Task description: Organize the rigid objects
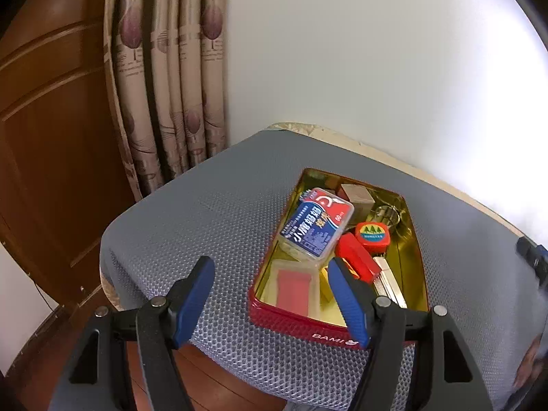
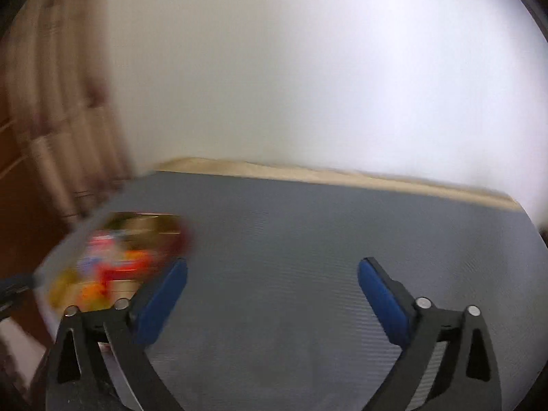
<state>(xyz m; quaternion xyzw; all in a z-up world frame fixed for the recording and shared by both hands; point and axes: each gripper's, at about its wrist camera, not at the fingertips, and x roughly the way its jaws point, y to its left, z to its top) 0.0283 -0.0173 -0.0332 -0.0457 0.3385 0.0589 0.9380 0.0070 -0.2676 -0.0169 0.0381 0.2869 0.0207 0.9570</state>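
The left tool [image 1: 270, 277] hangs with its jaws spread wide and nothing between them, just off the near edge of a grey mesh cushion [image 1: 191, 226], its right finger in front of the near left corner of a red tin [image 1: 294, 318]. The right tool [image 2: 272, 282] is likewise spread wide and carries nothing, poised over the bare grey surface with the tin off to its left; that view is smeared by motion blur, so little else there can be read.

The tin, gold inside and marked BAMI on its near wall, sits on the right part of the cushion and already holds the rigid items. A clear plastic box with a blue and red label [image 1: 316, 224] lies tilted across its left rim, resting on what is beneath it. Behind it stands a pale block [image 1: 356, 198], with a bunch of metal keys or rings [image 1: 388, 214] at the far right. An orange tape measure [image 1: 371, 233] and a red comb-like piece [image 1: 356, 262] sit mid-tin, and a pale tray with a red insert [image 1: 294, 286] lies at the near end.

No loose item shows on the cushion in either view, so the gathering looks essentially finished. What may remain is settling the tilted box flat, and perhaps fitting a lid, though none is visible.
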